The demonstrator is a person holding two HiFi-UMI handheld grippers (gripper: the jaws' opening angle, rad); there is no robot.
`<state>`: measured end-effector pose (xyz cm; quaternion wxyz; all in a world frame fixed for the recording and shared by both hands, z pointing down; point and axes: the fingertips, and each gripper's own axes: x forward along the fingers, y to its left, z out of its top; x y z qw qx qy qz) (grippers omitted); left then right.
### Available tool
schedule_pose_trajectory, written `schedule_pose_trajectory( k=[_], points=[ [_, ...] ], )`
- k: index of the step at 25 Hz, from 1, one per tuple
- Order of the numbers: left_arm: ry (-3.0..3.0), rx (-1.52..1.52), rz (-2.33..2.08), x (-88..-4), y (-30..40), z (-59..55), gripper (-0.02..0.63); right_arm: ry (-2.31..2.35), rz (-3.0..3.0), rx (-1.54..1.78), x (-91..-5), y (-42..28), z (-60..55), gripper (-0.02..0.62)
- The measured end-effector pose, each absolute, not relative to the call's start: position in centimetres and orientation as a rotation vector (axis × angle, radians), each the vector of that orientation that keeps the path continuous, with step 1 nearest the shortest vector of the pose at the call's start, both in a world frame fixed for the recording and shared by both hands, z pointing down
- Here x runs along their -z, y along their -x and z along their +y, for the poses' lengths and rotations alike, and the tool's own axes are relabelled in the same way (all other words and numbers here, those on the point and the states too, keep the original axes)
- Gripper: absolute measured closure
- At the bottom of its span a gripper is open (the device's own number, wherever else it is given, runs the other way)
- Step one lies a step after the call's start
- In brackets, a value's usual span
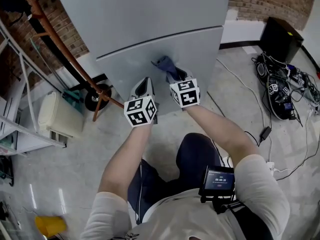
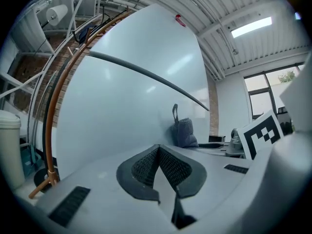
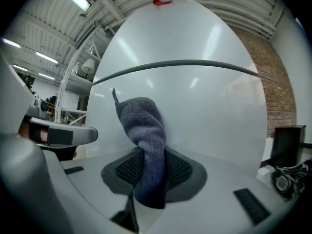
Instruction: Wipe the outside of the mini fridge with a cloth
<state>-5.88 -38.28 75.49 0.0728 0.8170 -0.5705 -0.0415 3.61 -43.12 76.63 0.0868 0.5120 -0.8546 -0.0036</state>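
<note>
The pale grey mini fridge (image 1: 150, 29) fills the top of the head view, a dark seam (image 1: 165, 40) running between its two doors. My right gripper (image 1: 175, 76) is shut on a blue-grey cloth (image 1: 165, 64) whose free end rests against the lower door. In the right gripper view the cloth (image 3: 146, 135) hangs from the closed jaws in front of the fridge (image 3: 195, 106). My left gripper (image 1: 144, 88) is shut and holds nothing, its tip close to the lower door, left of the cloth. In the left gripper view the cloth (image 2: 184, 130) shows ahead to the right against the fridge (image 2: 122, 106).
A copper-coloured pole (image 1: 65, 49) leans across the fridge's left side above a black wheel (image 1: 95, 98). A white metal rack (image 1: 20, 84) and a cream box (image 1: 57, 115) stand at the left. Cables and black gear (image 1: 280, 89) lie on the floor at the right.
</note>
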Motion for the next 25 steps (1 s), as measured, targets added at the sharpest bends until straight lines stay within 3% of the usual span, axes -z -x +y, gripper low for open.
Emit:
schedule_pose_trajectory(
  k=[25],
  points=[
    [-2.533, 0.065, -1.559, -76.8, -6.6, -42.8, 0.603, -1.863, -2.38, -0.139, -77.8, -24.0, -48.9, 0.485]
  ],
)
